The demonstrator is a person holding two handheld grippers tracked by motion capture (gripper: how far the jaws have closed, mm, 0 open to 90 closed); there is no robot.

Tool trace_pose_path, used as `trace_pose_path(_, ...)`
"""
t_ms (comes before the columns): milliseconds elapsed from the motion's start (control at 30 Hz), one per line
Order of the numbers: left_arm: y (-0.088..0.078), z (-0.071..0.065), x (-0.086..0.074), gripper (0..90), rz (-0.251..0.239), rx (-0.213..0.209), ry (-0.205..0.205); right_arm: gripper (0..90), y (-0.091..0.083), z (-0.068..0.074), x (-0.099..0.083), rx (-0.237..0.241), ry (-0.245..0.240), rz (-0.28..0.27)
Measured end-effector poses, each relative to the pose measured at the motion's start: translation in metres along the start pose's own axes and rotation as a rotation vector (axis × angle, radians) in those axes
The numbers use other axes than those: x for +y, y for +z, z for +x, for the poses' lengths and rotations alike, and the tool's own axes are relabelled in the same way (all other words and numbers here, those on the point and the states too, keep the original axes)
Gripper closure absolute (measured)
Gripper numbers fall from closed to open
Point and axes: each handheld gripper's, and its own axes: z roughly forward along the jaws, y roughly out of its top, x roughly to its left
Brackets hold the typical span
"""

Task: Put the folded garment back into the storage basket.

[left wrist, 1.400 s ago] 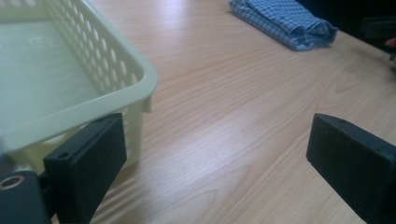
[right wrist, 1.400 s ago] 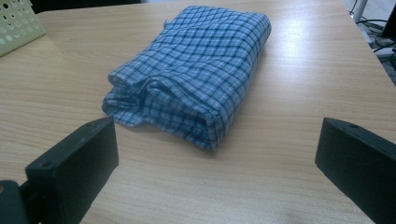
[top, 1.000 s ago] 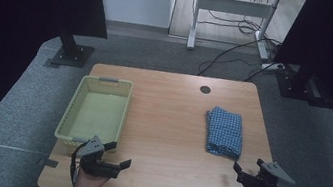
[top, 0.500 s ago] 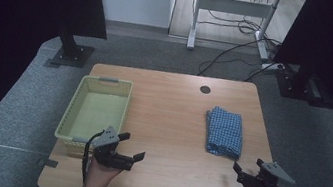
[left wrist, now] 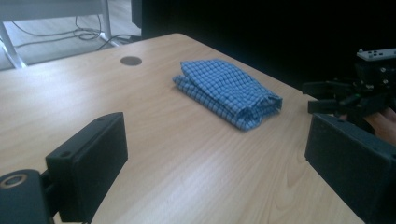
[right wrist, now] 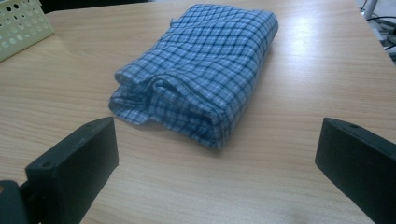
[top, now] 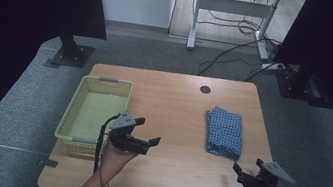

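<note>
A folded blue checked cloth (top: 223,131) lies flat on the right half of the wooden table (top: 166,179). My left gripper (top: 148,131) hovers open beside the near right corner of the yellow basket (top: 75,109), its jaws pointing right towards the cloth (left wrist: 227,91). Nothing sits between its jaws in the left gripper view. My right gripper (top: 238,174) is open near the front right edge, a short way in front of the cloth (right wrist: 196,70). The cloth's folded end faces it, apart from both jaws. The right gripper (left wrist: 345,95) also shows in the left gripper view.
The perforated yellow basket (right wrist: 21,25) stands on the table's left side and looks empty. A round cable hole (top: 205,89) sits near the far edge. Black stands and cables are on the floor beyond the table.
My left gripper has risen from the front edge and moved forward and right, alongside the basket's corner. The right gripper and the cloth have stayed put.
</note>
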Motion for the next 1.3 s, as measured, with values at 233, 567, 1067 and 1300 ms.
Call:
trace_pose_path(233, 0.029, -0.006, 0.017, 5.9, 0.024, -0.028, 0.008, 0.0, 0.000, -0.001, 0.000, 0.005, -0.001, -0.005)
trace_pose_path(567, 0.066, -0.015, 0.034, 5.9, 0.036, -0.074, 0.002, 0.0, -0.001, -0.001, 0.000, 0.003, 0.002, -0.010)
trace_pose_path(1067, 0.134, -0.031, 0.040, 5.9, 0.130, -0.149, -0.011, 0.0, -0.001, -0.001, -0.001, 0.013, -0.003, -0.013)
trace_pose_path(1300, 0.163, -0.033, 0.037, 5.9, 0.157, -0.155, -0.046, 0.0, -0.001, -0.001, -0.001, 0.018, 0.000, -0.014)
